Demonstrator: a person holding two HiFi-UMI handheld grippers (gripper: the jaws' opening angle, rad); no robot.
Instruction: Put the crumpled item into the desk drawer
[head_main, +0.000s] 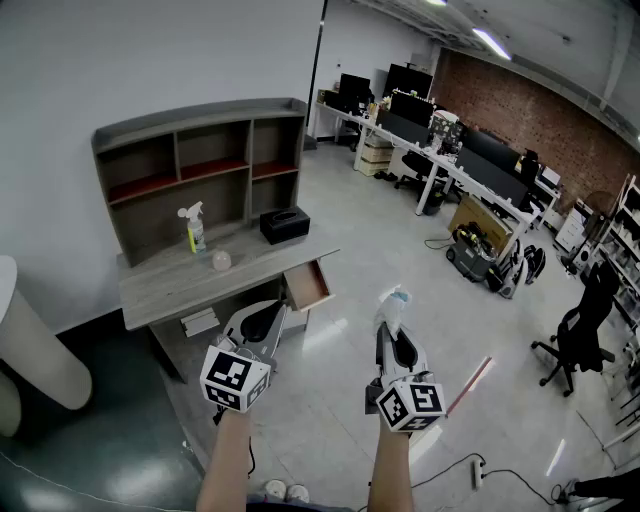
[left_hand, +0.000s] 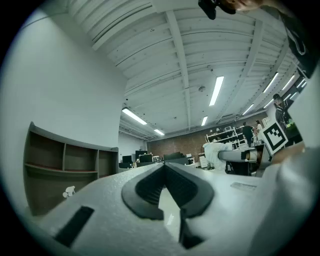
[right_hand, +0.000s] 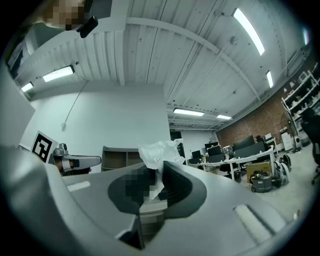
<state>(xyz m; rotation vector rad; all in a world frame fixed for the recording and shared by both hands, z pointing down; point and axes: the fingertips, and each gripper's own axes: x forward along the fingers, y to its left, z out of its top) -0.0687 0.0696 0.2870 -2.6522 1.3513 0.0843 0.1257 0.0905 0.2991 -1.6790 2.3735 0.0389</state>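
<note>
Head view: we see desk drawer (head_main: 307, 284) pulled out, contents unclear | right gripper (head_main: 392, 322) jaws clamped on crumpled item (head_main: 397, 299), in the air right of drawer | left gripper (head_main: 274, 310) jaws together, empty | spray bottle (head_main: 194, 228), black box (head_main: 285, 224) on desk (head_main: 170, 285)

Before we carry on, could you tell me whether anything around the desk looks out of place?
Only the drawer stands pulled out at the desk's right end; nothing looks spilled or damaged.
</note>
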